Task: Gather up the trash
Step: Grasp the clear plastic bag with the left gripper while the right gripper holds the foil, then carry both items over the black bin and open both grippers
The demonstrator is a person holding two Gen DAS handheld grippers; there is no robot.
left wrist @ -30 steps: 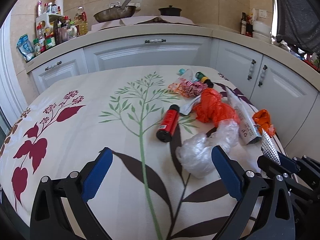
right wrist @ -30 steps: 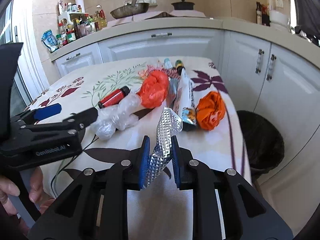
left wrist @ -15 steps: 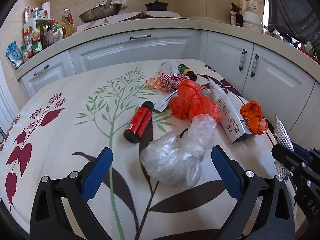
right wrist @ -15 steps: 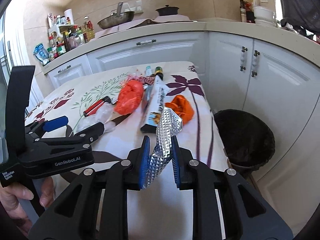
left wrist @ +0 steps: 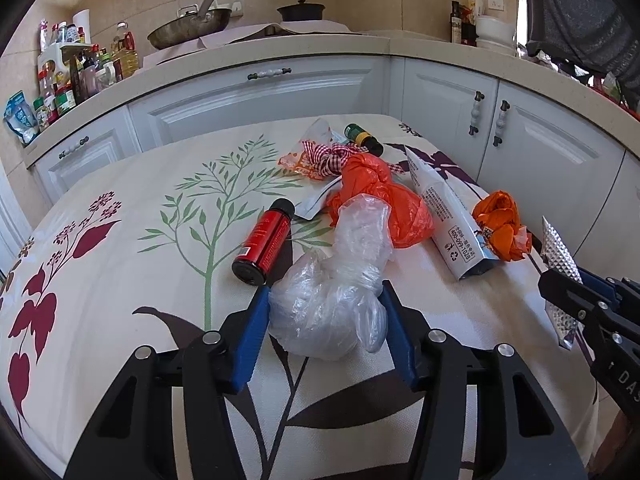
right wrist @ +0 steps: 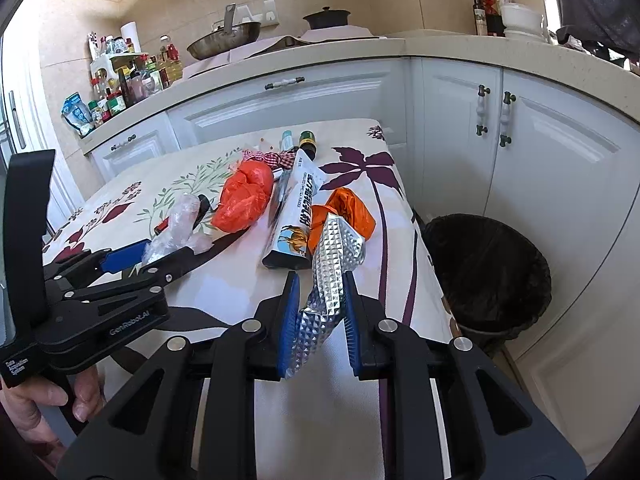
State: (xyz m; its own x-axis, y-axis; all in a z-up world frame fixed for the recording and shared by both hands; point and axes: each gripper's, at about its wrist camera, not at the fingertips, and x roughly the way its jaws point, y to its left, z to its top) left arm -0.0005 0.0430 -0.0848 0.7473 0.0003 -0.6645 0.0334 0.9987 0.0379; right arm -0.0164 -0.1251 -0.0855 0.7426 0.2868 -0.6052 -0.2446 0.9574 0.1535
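My left gripper [left wrist: 322, 304] has closed around a crumpled clear plastic bag [left wrist: 336, 292] on the floral tablecloth [left wrist: 120, 280]; both blue pads touch it. My right gripper [right wrist: 318, 308] is shut on a silver embossed foil wrapper [right wrist: 328, 280], held above the table's right edge; the wrapper also shows in the left wrist view [left wrist: 560, 264]. A black trash bin [right wrist: 488, 276] stands on the floor right of the table. More trash lies on the table: a red bottle [left wrist: 264, 242], an orange bag [left wrist: 384, 200], a white tube box [left wrist: 444, 216], a small orange bag [left wrist: 500, 228].
A checked wrapper [left wrist: 320, 158] and a green-capped bottle [left wrist: 362, 138] lie at the table's far end. White cabinets [left wrist: 260, 100] and a counter with a pan [left wrist: 188, 32] stand behind. The left gripper [right wrist: 132, 264] shows in the right wrist view.
My left gripper moved forward and closed from wide open onto the clear plastic bag. My right gripper kept the foil wrapper and shifted slightly toward the bin side.
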